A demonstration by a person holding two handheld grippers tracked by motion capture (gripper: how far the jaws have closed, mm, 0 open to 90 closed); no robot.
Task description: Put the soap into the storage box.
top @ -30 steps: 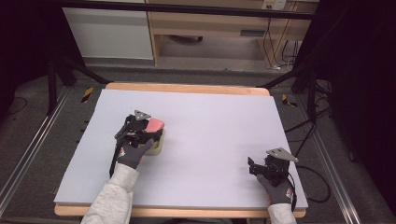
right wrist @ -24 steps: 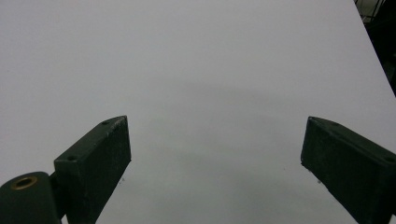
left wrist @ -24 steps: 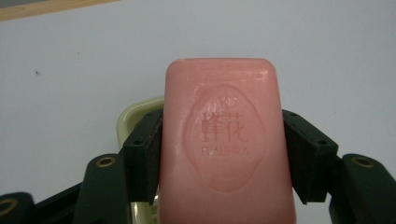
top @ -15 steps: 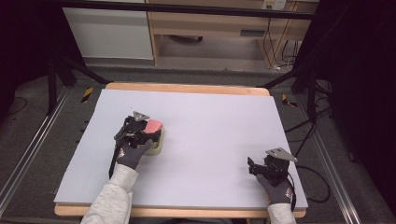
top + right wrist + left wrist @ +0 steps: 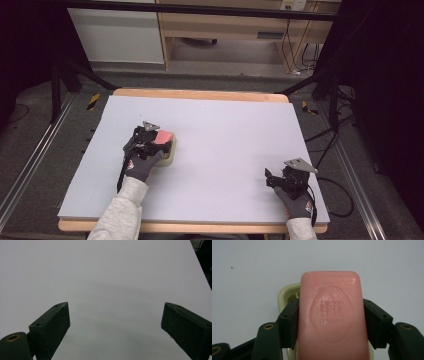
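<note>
L gripper [image 5: 330, 325] clamps pink soap bar [image 5: 331, 315] by its long sides, just above cream soap dish [image 5: 287, 293], left-centre of table [image 5: 225, 120]; bar's long axis runs along jaws, pointing away. R gripper [image 5: 115, 322] open, nothing between, near right corner

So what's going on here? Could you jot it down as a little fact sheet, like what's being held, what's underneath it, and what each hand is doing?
held item: pink soap bar, stamped with characters and letters
held by: left gripper, jaws pressed on the bar's two long sides
underneath: cream soap dish, its rim showing beside the bar
right gripper: open, nothing between its jaws, near the table's right front corner
surface: pale grey table top with a wooden edge
soap placed in dish: cannot tell, gripper still clamped
</note>
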